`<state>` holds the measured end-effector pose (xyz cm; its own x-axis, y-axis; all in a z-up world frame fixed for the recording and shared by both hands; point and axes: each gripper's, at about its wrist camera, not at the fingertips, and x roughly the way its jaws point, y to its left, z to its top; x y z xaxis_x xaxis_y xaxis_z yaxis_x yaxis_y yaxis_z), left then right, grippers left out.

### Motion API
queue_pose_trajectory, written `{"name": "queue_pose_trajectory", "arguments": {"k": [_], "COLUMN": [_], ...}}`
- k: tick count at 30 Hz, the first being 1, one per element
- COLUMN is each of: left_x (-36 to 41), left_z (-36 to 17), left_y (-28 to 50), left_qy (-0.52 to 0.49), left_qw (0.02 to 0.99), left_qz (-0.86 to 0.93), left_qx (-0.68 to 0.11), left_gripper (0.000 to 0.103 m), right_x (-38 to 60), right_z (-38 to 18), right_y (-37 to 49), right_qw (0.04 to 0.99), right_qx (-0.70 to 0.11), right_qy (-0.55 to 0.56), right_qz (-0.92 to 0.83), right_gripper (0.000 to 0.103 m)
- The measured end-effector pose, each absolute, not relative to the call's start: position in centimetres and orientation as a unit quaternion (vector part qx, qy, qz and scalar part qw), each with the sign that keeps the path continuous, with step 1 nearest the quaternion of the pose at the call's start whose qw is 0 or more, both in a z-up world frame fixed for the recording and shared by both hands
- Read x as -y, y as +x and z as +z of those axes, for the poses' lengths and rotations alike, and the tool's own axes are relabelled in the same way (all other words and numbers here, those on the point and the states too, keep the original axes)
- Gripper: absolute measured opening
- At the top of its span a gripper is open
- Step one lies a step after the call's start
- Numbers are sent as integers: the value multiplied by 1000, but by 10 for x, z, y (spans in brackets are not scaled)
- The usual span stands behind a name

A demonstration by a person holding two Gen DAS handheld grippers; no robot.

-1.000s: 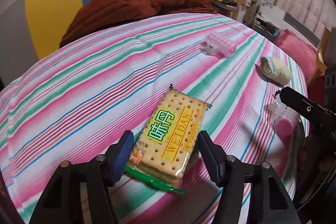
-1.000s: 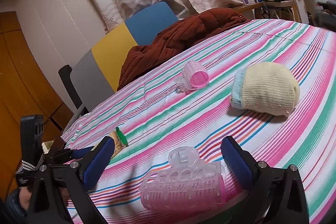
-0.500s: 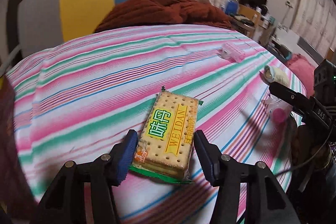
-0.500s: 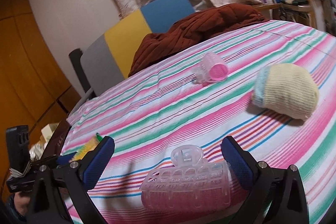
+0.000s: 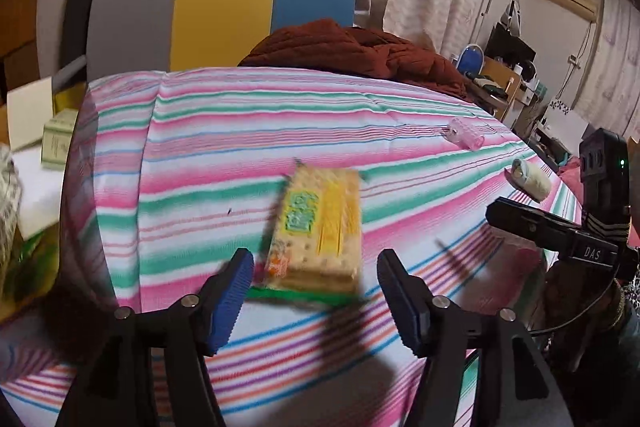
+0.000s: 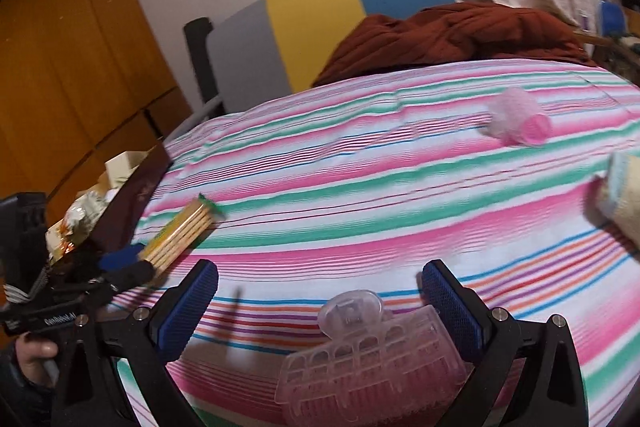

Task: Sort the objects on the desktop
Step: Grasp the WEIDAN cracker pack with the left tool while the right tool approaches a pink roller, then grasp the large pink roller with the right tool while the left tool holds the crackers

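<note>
A yellow-and-green cracker pack (image 5: pixel 316 227) lies flat on the striped tablecloth (image 5: pixel 200 155), blurred by motion. My left gripper (image 5: pixel 318 297) is open, and the pack's near end sits just ahead of its blue pads (image 5: pixel 236 291). My right gripper (image 6: pixel 322 301) is open too, with a pink hair roller with a clear clip (image 6: pixel 372 367) lying between its fingers, close to the right pad (image 6: pixel 452 307). A second pink roller (image 6: pixel 520 123) and a cream rolled sock (image 6: pixel 624 195) rest farther right. The right wrist view also shows the cracker pack (image 6: pixel 180 235) and the left gripper (image 6: pixel 120 263).
A brown garment (image 5: pixel 360 51) is heaped at the table's far edge, in front of a grey, yellow and blue chair back (image 5: pixel 224 7). Past the table's left edge stand boxes and packets (image 5: pixel 56 143). A hand (image 6: pixel 36 351) holds the left gripper's handle.
Both views have swung to the left and are now blurred. The cracker pack sits a little farther ahead of the left fingers. The sock has slid to the right wrist view's right edge.
</note>
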<state>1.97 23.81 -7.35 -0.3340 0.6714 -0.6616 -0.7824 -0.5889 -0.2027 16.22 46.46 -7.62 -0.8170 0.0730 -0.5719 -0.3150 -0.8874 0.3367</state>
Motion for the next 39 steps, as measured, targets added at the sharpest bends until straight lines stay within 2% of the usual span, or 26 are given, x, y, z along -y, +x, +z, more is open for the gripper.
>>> {"name": "queue_pose_trajectory", "arguments": {"k": [2, 7, 18, 21, 22, 24, 25, 26, 39], "left_x": [-235, -234, -225, -224, -223, -222, -222, -222, -222], "left_z": [-75, -78, -81, -81, -81, -81, -81, -82, -82], "left_y": [24, 26, 23, 23, 23, 23, 23, 23, 25], "left_qy": [-353, -341, -341, -341, -341, -341, -342, -342, -339], "left_qw": [450, 455, 470, 472, 473, 474, 474, 474, 473], "left_qz": [816, 819, 813, 812, 812, 811, 811, 811, 813], "left_qx": [-80, -77, -37, -31, -29, -26, -25, -24, -25], "left_gripper": [66, 68, 70, 70, 70, 70, 70, 70, 71], "right_x": [-456, -459, -424, -424, -423, -423, -423, -424, -426], "right_z": [-75, -67, -68, -72, -73, -75, -76, -77, -76], "right_y": [156, 176, 199, 198, 198, 197, 196, 196, 149], "right_qw": [92, 132, 143, 140, 141, 143, 146, 149, 148], "right_qx": [-207, -207, -86, -77, -73, -60, -56, -52, -75], "right_qy": [-289, -254, -290, -294, -294, -297, -300, -304, -329], "right_qz": [930, 935, 942, 942, 943, 942, 941, 940, 930], "right_gripper": [103, 103, 103, 102, 100, 86, 75, 72, 72]}}
